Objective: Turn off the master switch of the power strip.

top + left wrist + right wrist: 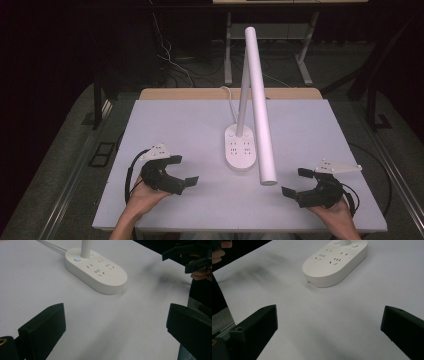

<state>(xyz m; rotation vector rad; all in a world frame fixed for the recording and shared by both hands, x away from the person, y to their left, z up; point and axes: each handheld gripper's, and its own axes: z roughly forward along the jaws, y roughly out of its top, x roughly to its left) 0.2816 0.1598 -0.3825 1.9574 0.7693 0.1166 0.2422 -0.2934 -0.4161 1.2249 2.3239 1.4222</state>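
A dark room surrounds a pale bench (175,125). The lamp (240,150) stands at its middle, its oval base carrying sockets and a small lit button (77,259) by the stem, its long white head (260,100) reaching out over the near side. Left of the lamp, the left tongs (186,171) rest with jaws apart and empty; right of the lamp, the right tongs (295,182) likewise. I judge the button the target: approach low, press with one jaw tip, and avoid the head.
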